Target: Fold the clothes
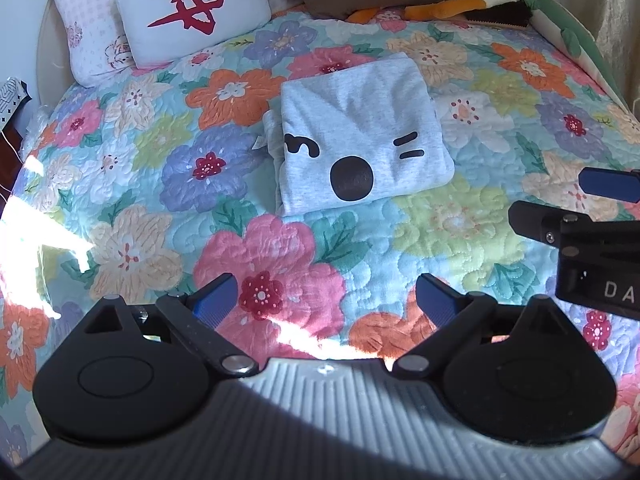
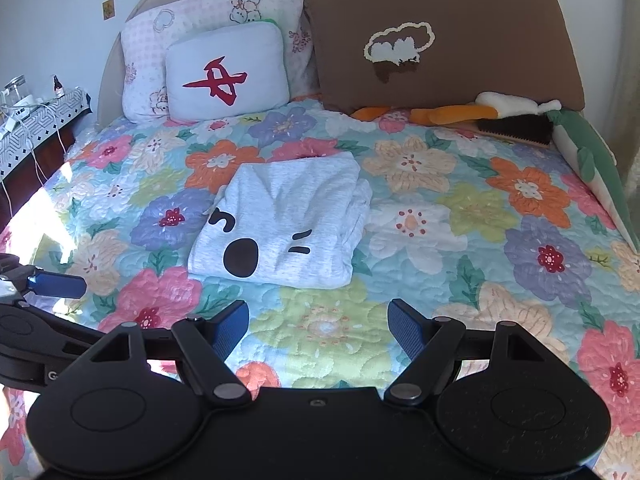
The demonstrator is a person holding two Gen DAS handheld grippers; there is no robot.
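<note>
Shirt (image 1: 360, 136), grey, folded to a compact rectangle and lying near the middle of the bed (image 1: 460, 232), well clear of the foot edge where both grippers hang and short of the pillows (image 1: 192, 16) at the head edge. Left gripper (image 1: 326, 300) released, jaws wide, nothing between them but quilt; right gripper (image 2: 318, 328) likewise released and empty, just beside the left one. Neither touches the shirt.

Risks, as judged from this state: the fold appears complete, so any further contact is the main hazard. A finger dragged across the top layer would slide it off the layers beneath, which show as stacked edges along the shirt's right side in the right wrist view. A small flap and label protrude at its left edge; catching these would pull the bundle open. The quilted cover is soft and uneven, so a push rather than a lift would likely rumple the stack.

Appearance: pale heather knit, a printed cartoon face uppermost with a black oval mouth, a curled mark to one side and two short dashes to the other; faint diagonal creases run across the top.
</note>
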